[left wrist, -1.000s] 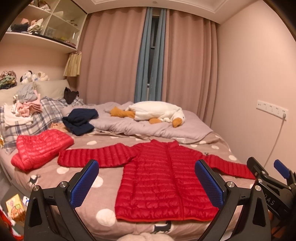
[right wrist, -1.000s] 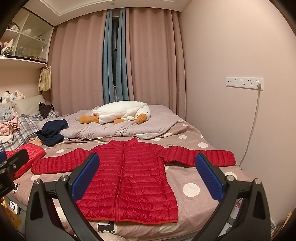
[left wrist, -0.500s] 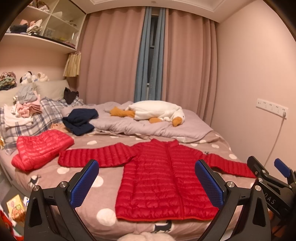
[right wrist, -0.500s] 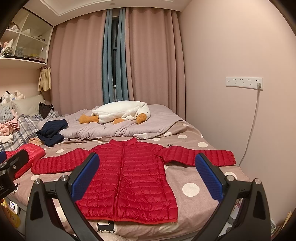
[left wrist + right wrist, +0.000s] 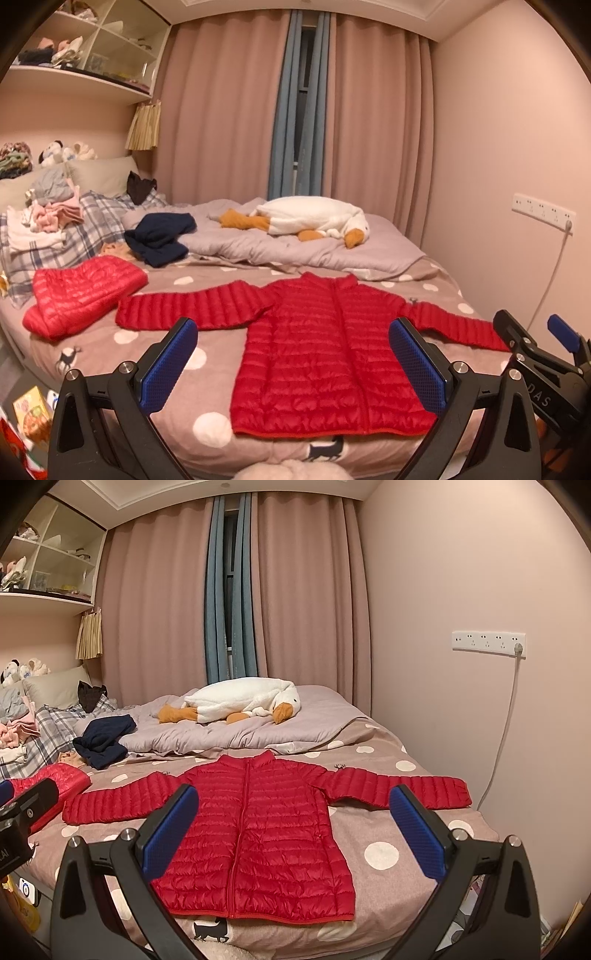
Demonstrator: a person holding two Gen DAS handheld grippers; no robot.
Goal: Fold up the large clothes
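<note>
I hold my left gripper (image 5: pixel 293 362) and my right gripper (image 5: pixel 293 834) low in the frame, jaws spread wide, nothing between them. The red puffer jacket (image 5: pixel 325 354) lies flat, zipped, sleeves out, across the middle of the polka-dot bedspread (image 5: pixel 207 354). A second folded red jacket (image 5: pixel 77 295) sits at left; a plush goose (image 5: pixel 243 705) lies behind.

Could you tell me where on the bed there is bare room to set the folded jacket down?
Bare polka-dot cover shows between the spread jacket's hem and its right sleeve, and below the left sleeve toward the bed's near edge. The far side is crowded: folded red jacket, navy garment, plush goose, and clothes pile.
</note>
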